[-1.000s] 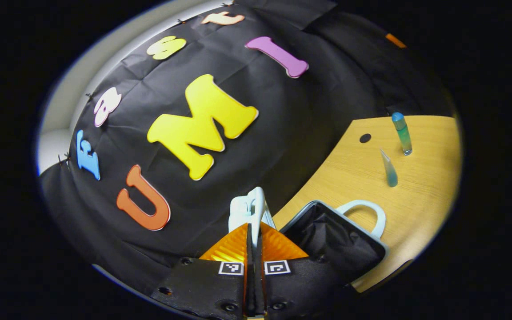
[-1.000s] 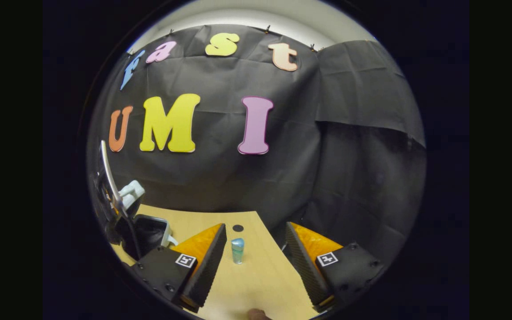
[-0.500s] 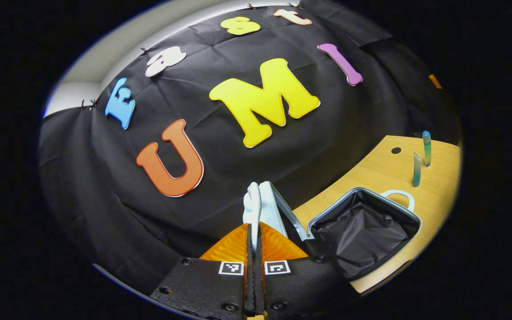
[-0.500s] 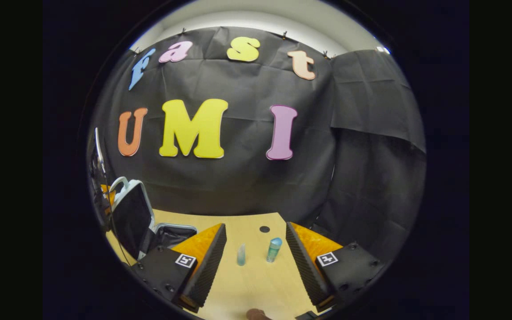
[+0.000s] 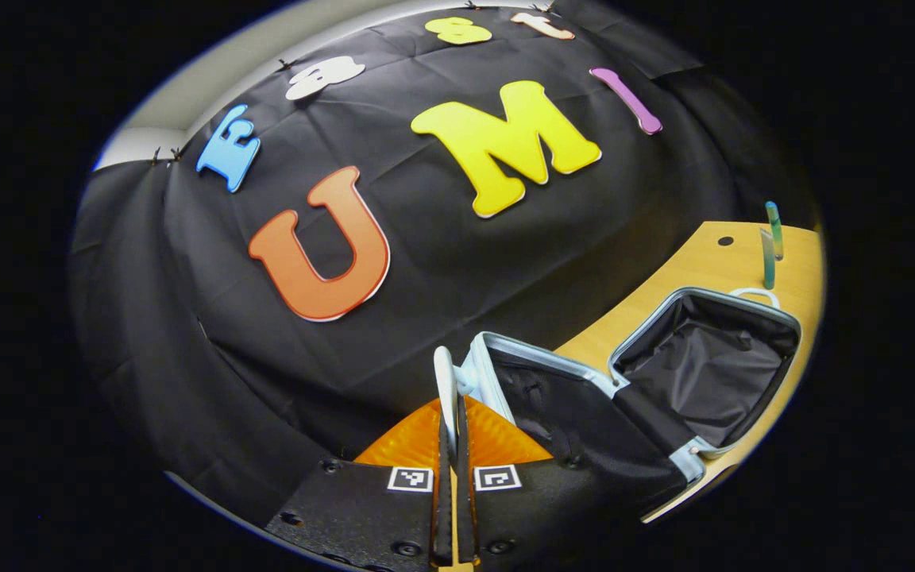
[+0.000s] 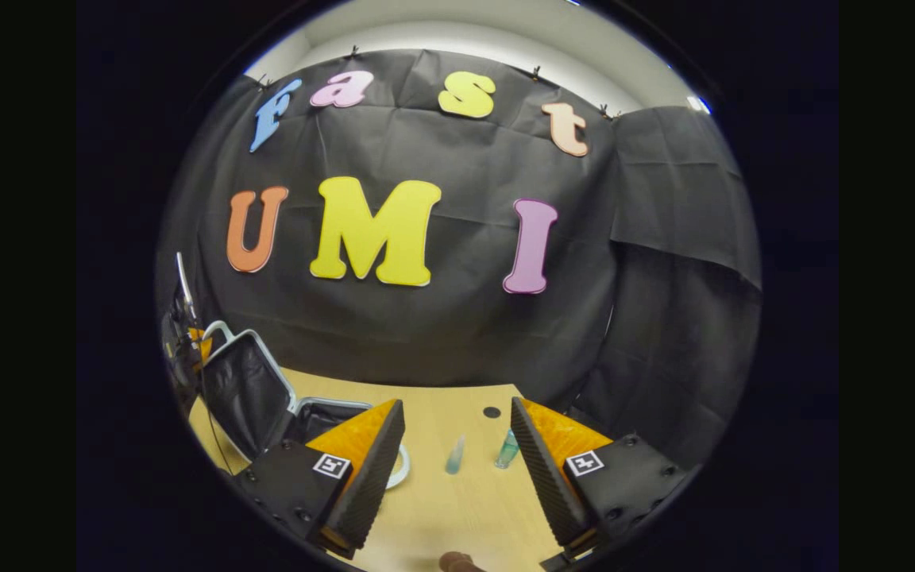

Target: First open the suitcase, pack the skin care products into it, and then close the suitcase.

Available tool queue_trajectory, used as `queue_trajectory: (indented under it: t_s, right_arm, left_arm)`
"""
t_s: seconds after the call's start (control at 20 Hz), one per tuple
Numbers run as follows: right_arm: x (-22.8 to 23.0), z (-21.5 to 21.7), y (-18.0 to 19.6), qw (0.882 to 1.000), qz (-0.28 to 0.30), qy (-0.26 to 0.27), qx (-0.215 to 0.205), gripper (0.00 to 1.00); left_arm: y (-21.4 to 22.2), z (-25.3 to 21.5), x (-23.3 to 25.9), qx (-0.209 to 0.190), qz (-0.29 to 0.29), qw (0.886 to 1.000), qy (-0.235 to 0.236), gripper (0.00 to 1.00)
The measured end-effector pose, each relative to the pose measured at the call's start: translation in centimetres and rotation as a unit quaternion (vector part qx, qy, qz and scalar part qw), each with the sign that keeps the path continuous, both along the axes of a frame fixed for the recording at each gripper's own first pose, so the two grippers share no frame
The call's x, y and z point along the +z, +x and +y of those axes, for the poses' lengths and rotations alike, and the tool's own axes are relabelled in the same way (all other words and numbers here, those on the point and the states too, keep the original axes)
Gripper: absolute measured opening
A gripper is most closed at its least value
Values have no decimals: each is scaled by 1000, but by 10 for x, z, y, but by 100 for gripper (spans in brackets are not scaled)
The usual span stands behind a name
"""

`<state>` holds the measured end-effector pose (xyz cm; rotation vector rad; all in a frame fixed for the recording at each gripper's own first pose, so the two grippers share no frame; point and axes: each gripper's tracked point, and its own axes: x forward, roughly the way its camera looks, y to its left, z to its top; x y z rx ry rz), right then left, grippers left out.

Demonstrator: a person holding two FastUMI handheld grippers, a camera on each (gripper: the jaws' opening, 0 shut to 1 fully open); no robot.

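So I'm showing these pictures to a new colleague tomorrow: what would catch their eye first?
Probably the open suitcase on the wooden table, its dark lining showing and its lid lifted by the handle, which the left gripper is shut on. Next, two small blue-green skin care products, a tube and a bottle, standing on the table ahead of the open right gripper.

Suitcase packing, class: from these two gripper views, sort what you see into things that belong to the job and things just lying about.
Belonging to the job:
- suitcase, lid swung open
- lid handle, pinched by the left gripper
- tube and bottle, upright on the table
- right gripper, open, facing them

Just there:
- table
- dark round spot on the tabletop
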<state>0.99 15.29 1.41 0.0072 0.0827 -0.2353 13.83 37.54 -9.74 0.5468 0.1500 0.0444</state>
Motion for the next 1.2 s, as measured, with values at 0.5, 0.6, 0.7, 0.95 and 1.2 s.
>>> queue_trajectory:
  t_s: [0.5,0.6,0.7,0.95,1.2]
  right_arm:
    - [-11,11,-8,1000,16,-20,4,80]
    - [-11,9,-9,1000,17,-26,0,80]
    - [-15,11,-11,999,25,-29,2,80]
    - [-17,15,-16,999,27,-40,14,80]
    - [-15,6,-22,999,9,-28,26,80]
  left_arm:
    - [-6,67,-122,58,115,984,-120,5]
    - [-4,72,-141,61,124,980,-140,5]
    - [-7,74,-159,69,141,973,-169,5]
    - [-17,77,-191,90,171,957,-216,16]
    - [-16,78,-174,112,134,955,-241,49]
